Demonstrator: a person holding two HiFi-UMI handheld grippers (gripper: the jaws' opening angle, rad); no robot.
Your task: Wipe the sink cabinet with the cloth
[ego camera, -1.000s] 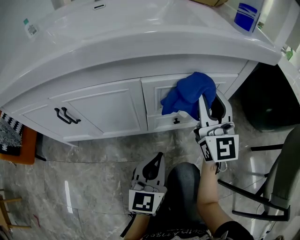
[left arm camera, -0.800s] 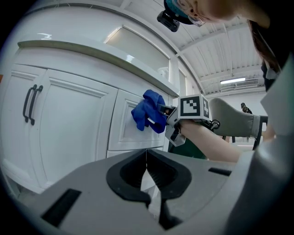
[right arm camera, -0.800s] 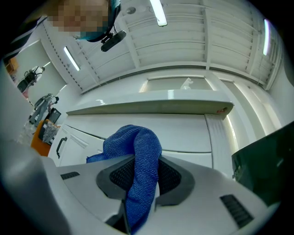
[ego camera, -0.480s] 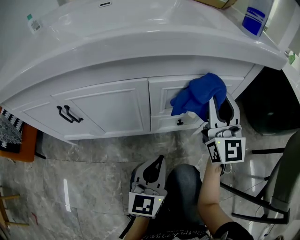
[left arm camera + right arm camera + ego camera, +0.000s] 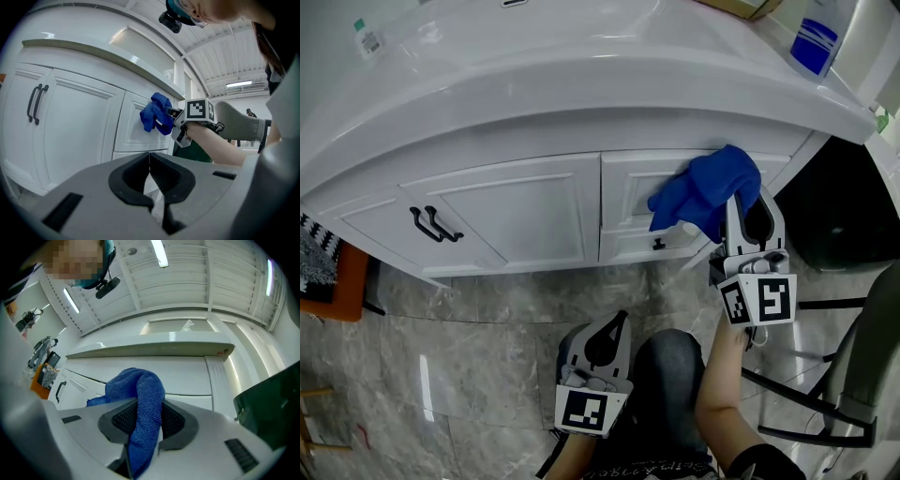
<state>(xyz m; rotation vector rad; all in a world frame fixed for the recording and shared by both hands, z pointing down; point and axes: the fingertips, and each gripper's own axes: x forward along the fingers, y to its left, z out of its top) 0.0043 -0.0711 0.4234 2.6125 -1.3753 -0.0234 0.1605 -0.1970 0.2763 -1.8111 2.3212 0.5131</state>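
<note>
The right gripper [image 5: 742,214] is pressing a blue cloth [image 5: 709,187] on the white sink cabinet [image 5: 516,211].
At the left, the door with two black handles [image 5: 432,225] is standing closed, so its inside is not showing. Low in the middle, the left gripper [image 5: 615,323] is hanging apart from the cabinet, its jaws pressed together on nothing. The right gripper's jaws are pinching the cloth, which is touching the closed drawer front [image 5: 628,192]. A blue-labelled bottle [image 5: 816,42] is standing on the countertop at the far right.

Bright ceiling strip lighting, sharp pictures, fisheye-bent dark edges.
</note>
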